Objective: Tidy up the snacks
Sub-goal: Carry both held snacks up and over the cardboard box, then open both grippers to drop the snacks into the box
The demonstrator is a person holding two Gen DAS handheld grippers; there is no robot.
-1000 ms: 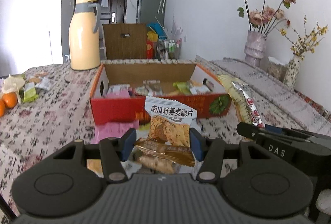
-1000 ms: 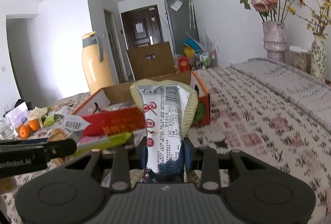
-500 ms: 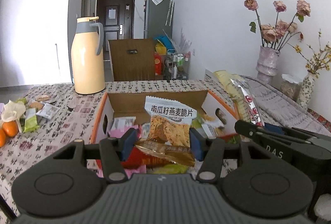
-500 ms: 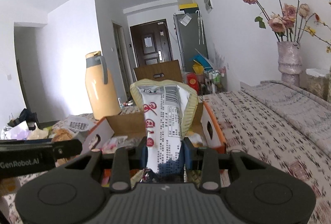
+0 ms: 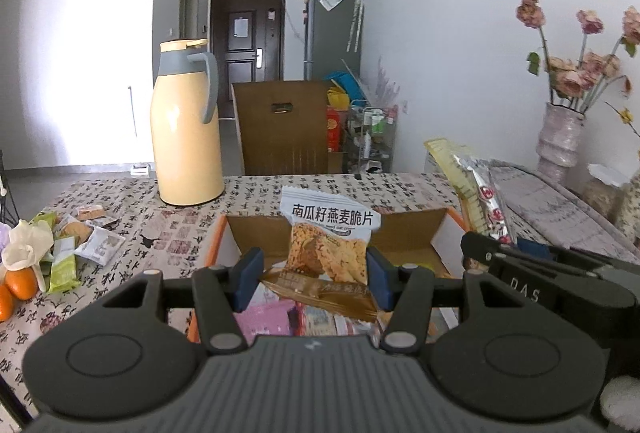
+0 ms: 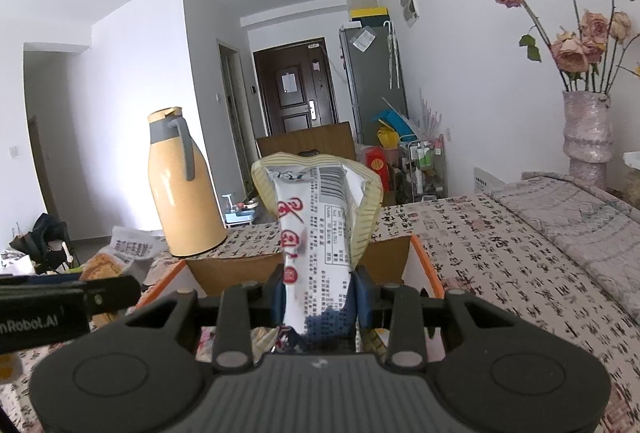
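I am clamping my left gripper on an oat crisp packet and my right gripper on a white wafer packet, both hanging over the open orange box. A yellow thermos is standing behind it, loose snacks lying leftward.

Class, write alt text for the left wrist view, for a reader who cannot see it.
The left gripper holds an oat crisp packet and a brown wrapper above an open orange cardboard box of snacks on a patterned tablecloth. A yellow thermos jug stands behind; loose snacks lie left.
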